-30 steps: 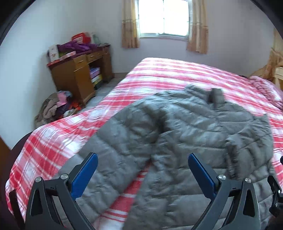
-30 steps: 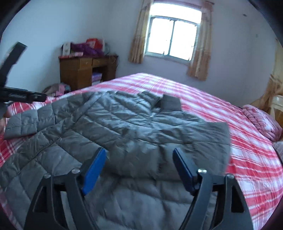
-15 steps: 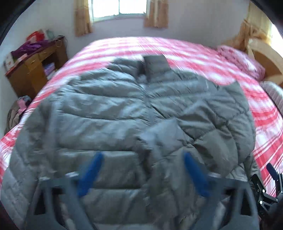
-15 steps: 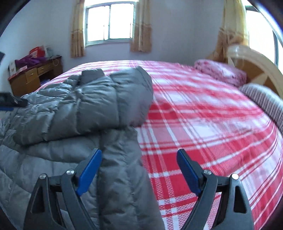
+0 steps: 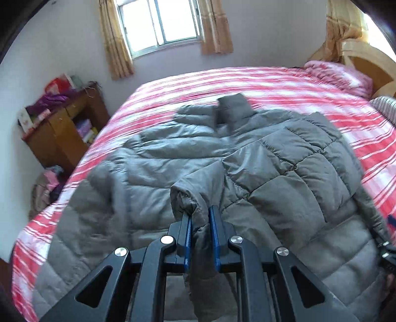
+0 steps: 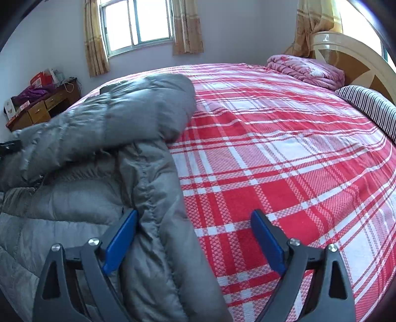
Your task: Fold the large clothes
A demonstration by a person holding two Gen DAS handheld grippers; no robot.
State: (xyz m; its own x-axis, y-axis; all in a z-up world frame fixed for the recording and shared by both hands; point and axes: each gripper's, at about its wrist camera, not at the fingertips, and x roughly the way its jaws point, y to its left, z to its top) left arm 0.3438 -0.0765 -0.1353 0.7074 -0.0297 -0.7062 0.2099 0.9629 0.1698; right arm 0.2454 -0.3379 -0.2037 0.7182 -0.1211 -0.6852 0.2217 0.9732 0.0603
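A grey quilted jacket (image 5: pixel 158 173) is spread on a bed (image 5: pixel 284 86) covered with a red and white checked sheet; its collar lies at the far end, toward the window (image 5: pixel 160 22). One sleeve (image 5: pixel 198 198) is folded across the front of the jacket. The left gripper (image 5: pixel 200 215) has just been closing, and its blue pads (image 5: pixel 214 230) are clamped on the cuff end of that sleeve.

In the right wrist view, the jacket (image 6: pixel 86 148) occupies the left half of the bed (image 6: pixel 284 161). The right gripper (image 6: pixel 195 223) has just been opening; its jaws are set wide apart over the jacket's right edge. The left pad (image 6: pixel 121 237) is touching or just beside the fabric, and the right pad (image 6: pixel 267 240) is over bare sheet. Nothing is clamped.
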